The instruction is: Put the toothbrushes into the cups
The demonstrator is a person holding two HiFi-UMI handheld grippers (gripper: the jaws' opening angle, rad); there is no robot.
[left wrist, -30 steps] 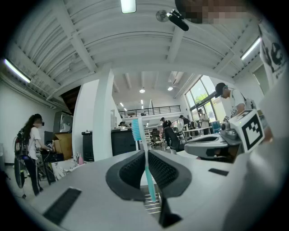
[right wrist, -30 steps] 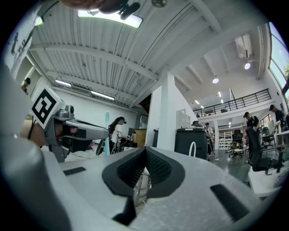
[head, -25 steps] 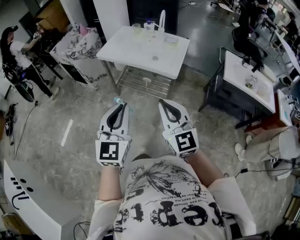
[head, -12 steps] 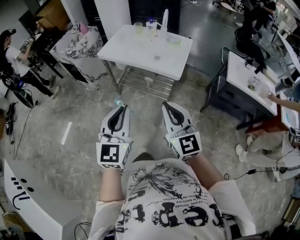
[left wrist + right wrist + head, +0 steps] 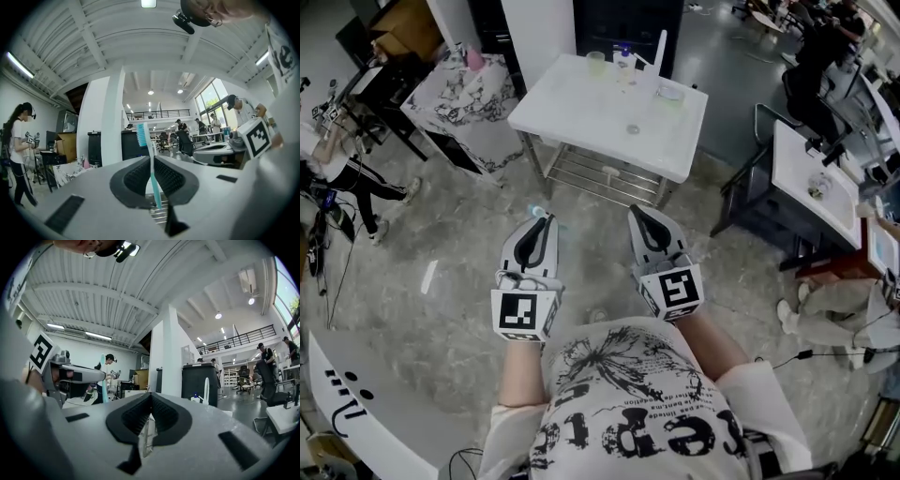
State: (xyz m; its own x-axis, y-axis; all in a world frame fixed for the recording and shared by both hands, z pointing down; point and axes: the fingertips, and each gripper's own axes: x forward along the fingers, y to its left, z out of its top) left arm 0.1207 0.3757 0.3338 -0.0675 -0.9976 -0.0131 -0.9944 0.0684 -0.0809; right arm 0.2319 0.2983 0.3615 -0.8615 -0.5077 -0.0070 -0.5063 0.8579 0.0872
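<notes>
My left gripper (image 5: 546, 218) is shut on a teal toothbrush (image 5: 153, 180), which stands upright between the pads with its bristle head (image 5: 142, 134) above the jaws. In the head view only the toothbrush's tip (image 5: 538, 208) shows past the fingers. My right gripper (image 5: 637, 213) is shut, and I see nothing between its pads (image 5: 151, 397). Both point level toward a white table (image 5: 581, 117) ahead. On its far edge stand a pale cup (image 5: 596, 64), a small bottle (image 5: 625, 58), a tall white upright piece (image 5: 660, 51) and a second cup (image 5: 671, 92).
A wire shelf (image 5: 600, 174) sits under the white table. A marble-patterned table (image 5: 459, 94) stands to the left, with a person (image 5: 342, 164) beyond it. Desks (image 5: 811, 173) and a seated person stand to the right. A white curved counter (image 5: 347, 394) is at lower left.
The white table has drawn nearer and slid to the right in the head view. Both grippers keep their pose side by side, and the toothbrush stays clamped.
</notes>
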